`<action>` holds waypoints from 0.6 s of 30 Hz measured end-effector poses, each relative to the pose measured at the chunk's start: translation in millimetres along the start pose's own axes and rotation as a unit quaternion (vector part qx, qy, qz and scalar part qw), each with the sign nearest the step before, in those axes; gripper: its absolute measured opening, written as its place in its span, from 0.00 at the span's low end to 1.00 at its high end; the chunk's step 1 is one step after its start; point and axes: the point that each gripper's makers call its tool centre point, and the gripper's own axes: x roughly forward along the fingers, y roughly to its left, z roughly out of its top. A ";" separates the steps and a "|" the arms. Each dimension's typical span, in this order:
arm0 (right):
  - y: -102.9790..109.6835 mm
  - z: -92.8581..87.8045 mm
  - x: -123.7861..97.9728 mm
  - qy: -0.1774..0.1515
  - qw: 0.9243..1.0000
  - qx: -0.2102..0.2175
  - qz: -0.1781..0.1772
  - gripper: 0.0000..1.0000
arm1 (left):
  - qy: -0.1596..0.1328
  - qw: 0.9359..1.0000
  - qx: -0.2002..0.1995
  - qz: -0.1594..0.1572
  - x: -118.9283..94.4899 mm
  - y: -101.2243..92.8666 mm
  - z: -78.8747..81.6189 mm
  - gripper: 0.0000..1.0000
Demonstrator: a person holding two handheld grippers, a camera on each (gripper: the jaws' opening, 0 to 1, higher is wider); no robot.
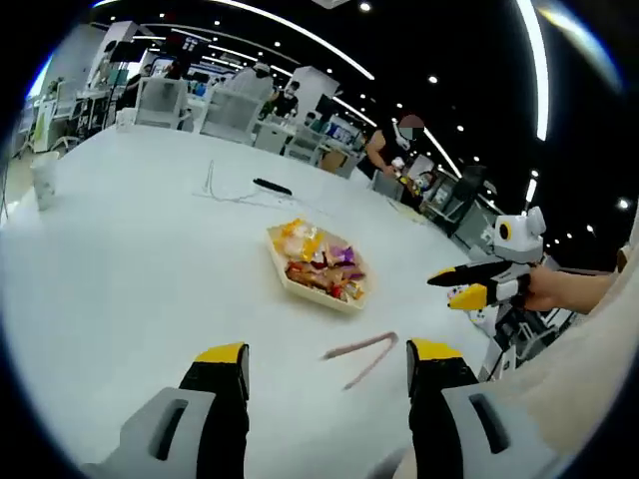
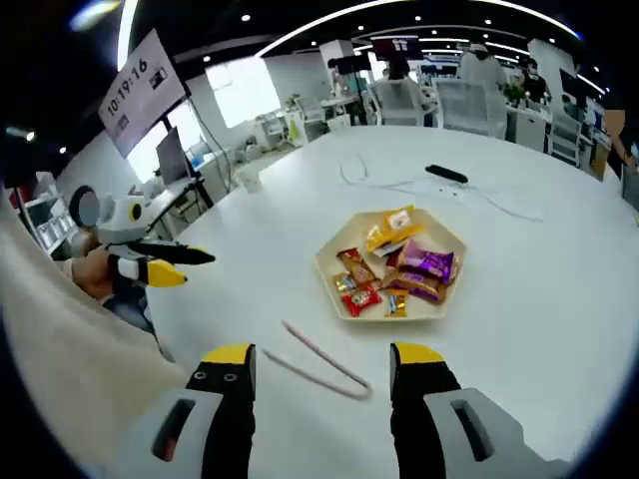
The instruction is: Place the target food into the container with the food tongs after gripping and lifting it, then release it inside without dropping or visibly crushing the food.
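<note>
Left gripper view first: how are the left tongs [image 1: 324,354] held?

They are held spread and empty, low over the white table [image 1: 130,249], with the pink food tongs [image 1: 361,345] lying just ahead between the jaws, apparently so that the tool can be taken up.

And the right tongs [image 2: 321,354]?

In the right gripper view they are likewise spread, nothing pinched, and aimed at the same food tongs [image 2: 329,361] from the opposite side. Each is seen from the other's camera, kept off to the side of the table.

Where is the food found?

Wrapped snacks [image 2: 424,264] are piled in a hexagonal tray [image 2: 399,317], just beyond the tool. No other container is made out, so it cannot be told whether the tray is the source or the goal.

What is judged to come first?

The tool must be gripped; no snack is lifted yet
</note>
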 end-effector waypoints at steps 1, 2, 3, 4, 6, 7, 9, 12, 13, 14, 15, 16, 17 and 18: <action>0.3 7.2 -2.2 -0.014 1.000 0.001 -0.004 0.59 | -0.009 1.000 0.003 0.005 -3.8 1.4 7.6 0.66; 0.0 18.4 -4.3 -0.037 0.999 0.002 -0.011 0.61 | -0.017 1.000 0.006 0.009 -6.6 2.2 13.4 0.66; 0.1 21.9 -5.3 -0.044 0.999 0.002 -0.014 0.63 | -0.024 1.000 0.008 0.012 -9.1 2.6 19.0 0.68; -0.8 30.8 -7.4 -0.061 0.998 0.006 -0.020 0.65 | -0.037 0.999 0.014 0.019 -13.2 4.0 28.0 0.69; -1.2 44.8 -11.1 -0.089 0.996 0.007 -0.030 0.69 | -0.053 0.998 0.024 0.026 -18.2 5.2 39.4 0.72; -1.4 51.5 -12.9 -0.103 0.994 0.007 -0.035 0.72 | -0.064 0.997 0.031 0.032 -21.2 6.0 45.4 0.73; -2.0 68.5 -18.7 -0.138 0.989 0.007 -0.047 0.76 | -0.085 0.994 0.046 0.046 -29.0 8.4 58.8 0.77; -0.7 94.3 -31.6 -0.196 0.978 0.010 -0.069 0.83 | -0.114 0.989 0.062 0.067 -41.6 13.0 75.2 0.83; 0.8 105.3 -37.5 -0.226 0.971 0.007 -0.074 0.85 | -0.124 0.987 0.071 0.075 -46.5 15.6 80.6 0.84; 1.8 112.2 -41.0 -0.245 0.966 0.006 -0.079 0.87 | -0.129 0.985 0.075 0.081 -50.0 17.1 83.4 0.85; 2.4 119.6 -46.0 -0.267 0.960 0.009 -0.085 0.88 | -0.140 0.983 0.076 0.087 -55.1 19.6 88.1 0.86; 2.6 123.7 -48.9 -0.279 0.956 0.010 -0.089 0.90 | -0.153 0.981 0.075 0.097 -60.8 22.4 93.4 0.87; 3.5 127.0 -51.2 -0.290 0.953 0.011 -0.091 0.91 | -0.157 0.979 0.076 0.101 -62.9 24.4 95.2 0.89; 3.6 132.3 -54.7 -0.306 0.947 0.010 -0.097 0.92 | -0.170 0.976 0.080 0.111 -68.5 28.1 99.9 0.91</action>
